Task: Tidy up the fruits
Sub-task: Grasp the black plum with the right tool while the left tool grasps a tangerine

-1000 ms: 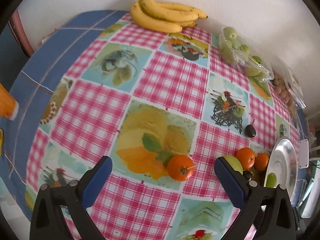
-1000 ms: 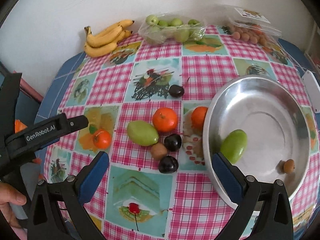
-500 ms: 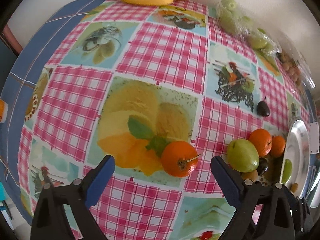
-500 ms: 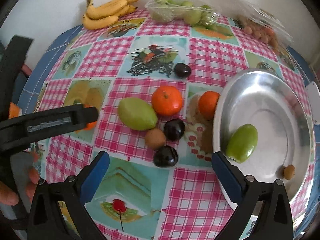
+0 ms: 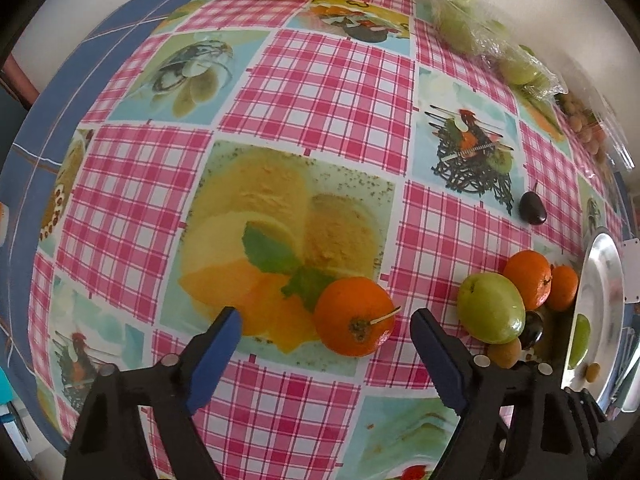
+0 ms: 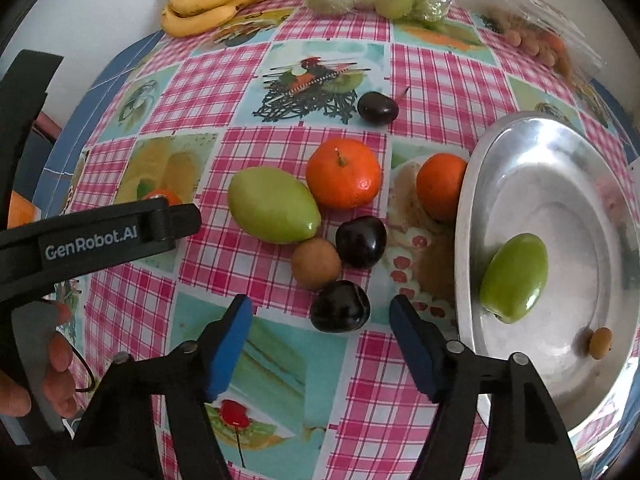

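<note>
While both grippers' fingers gape empty; left (image 5: 324, 336) | round stemmed orange (image 5: 354, 322); right (image 6: 320, 338) | glossy dark plum (image 6: 340, 307)

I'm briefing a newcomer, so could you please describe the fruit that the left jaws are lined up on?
Start at the shiny round metal bowl, then look past the fruit cluster beside it. Alone on the yellow ice-cream picture lies a round orange tangerine; unlike the others, it keeps a thin stem.
</note>
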